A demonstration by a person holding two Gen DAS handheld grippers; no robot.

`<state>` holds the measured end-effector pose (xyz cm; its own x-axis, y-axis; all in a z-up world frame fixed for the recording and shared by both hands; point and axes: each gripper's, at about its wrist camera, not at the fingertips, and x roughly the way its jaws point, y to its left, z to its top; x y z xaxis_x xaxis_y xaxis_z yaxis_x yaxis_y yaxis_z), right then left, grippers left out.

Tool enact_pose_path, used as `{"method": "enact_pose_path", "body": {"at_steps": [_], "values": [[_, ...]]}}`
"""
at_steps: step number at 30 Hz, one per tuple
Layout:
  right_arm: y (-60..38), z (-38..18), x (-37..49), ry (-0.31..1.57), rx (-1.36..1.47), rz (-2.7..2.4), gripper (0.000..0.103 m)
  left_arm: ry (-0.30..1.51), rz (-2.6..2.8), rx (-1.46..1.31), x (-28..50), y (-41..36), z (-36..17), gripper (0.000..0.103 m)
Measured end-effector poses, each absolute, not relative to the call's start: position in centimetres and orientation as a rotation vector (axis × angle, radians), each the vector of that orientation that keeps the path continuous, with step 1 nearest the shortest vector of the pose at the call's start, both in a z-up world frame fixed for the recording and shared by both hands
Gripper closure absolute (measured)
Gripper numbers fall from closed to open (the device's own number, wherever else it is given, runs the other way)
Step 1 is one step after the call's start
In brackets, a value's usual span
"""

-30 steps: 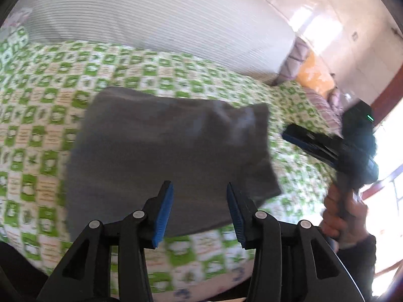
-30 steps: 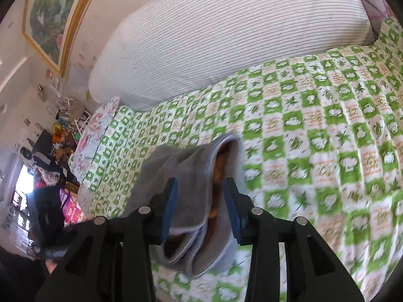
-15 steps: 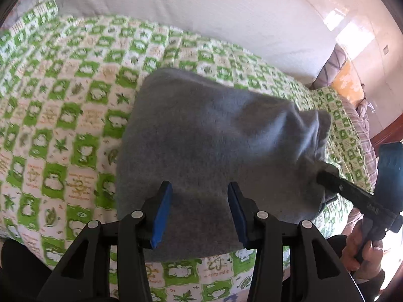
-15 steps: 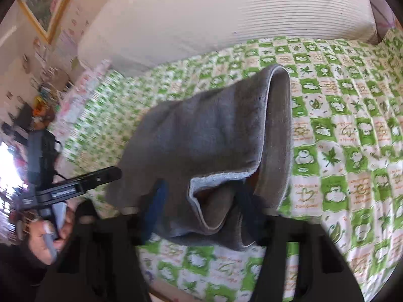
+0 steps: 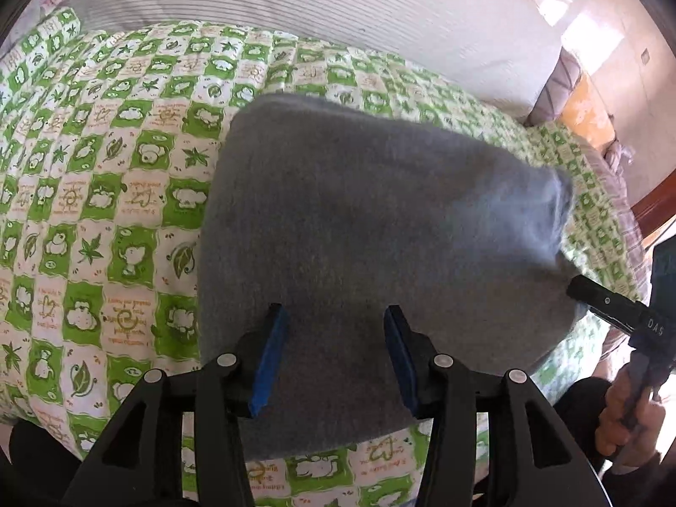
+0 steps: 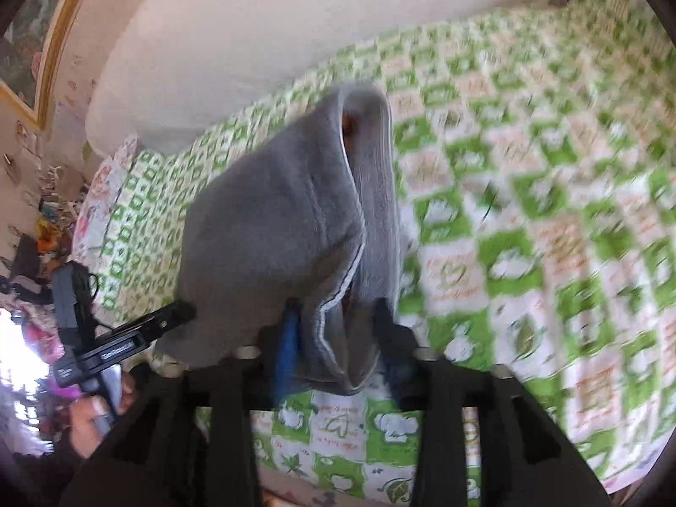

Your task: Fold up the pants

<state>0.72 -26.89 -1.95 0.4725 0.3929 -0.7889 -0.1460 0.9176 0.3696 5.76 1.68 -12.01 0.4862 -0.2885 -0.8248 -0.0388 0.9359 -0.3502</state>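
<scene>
The grey pants (image 5: 380,253) lay as a folded bundle on the green-and-white checked bedspread (image 5: 105,211), filling the middle of the left wrist view and running from the lower centre up to the upper middle of the right wrist view, where you could see the layered open end with something orange inside. I judged you were at the close of a fold: the bundle had been laid down, and what remained was to let go and check the shape.

Your right gripper (image 6: 338,338) sat at the lower centre of its blurred view with the bundle's near end between its blue pads (image 6: 287,338). Its jaws had just been opening, and the cloth looked loose between them rather than pinched, so I read that grip as released, though the blur made this uncertain. In the left wrist view the same tool showed at the right edge, its tip at the bundle's right corner.

Your left gripper (image 5: 333,355) stood at the lower centre, jaws about half open and just widened, the pads over the near part of the cloth, holding nothing.

The next move called for drawing both tools back without dragging the top layer, then pressing the bundle flat if it puffed. A striped white pillow (image 5: 338,21) lay beyond, at the top.
</scene>
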Motion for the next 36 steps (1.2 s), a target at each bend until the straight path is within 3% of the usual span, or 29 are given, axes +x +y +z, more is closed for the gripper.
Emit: {"method": "enact_pose_path", "body": {"at_steps": [1,12,25,36], "values": [[-26.8,-1.2,0.6,1.005,0.245,0.315,0.048,1.052,-0.149,-0.348,5.9,2.0,-11.7,0.054],[-23.9,3.3,2.3,0.823,0.224,0.406,0.048,1.002,-0.175,-0.297,10.5,1.8,-8.9,0.051],[-23.3,-4.8,11.3,1.026,0.26,0.303,0.052,1.163,-0.12,-0.218,18.2,-0.6,-13.9,0.044],[-21.9,-0.6,4.9,0.897,0.084,0.353,0.05,1.098,-0.151,-0.318,9.4,3.3,-10.9,0.046]]}}
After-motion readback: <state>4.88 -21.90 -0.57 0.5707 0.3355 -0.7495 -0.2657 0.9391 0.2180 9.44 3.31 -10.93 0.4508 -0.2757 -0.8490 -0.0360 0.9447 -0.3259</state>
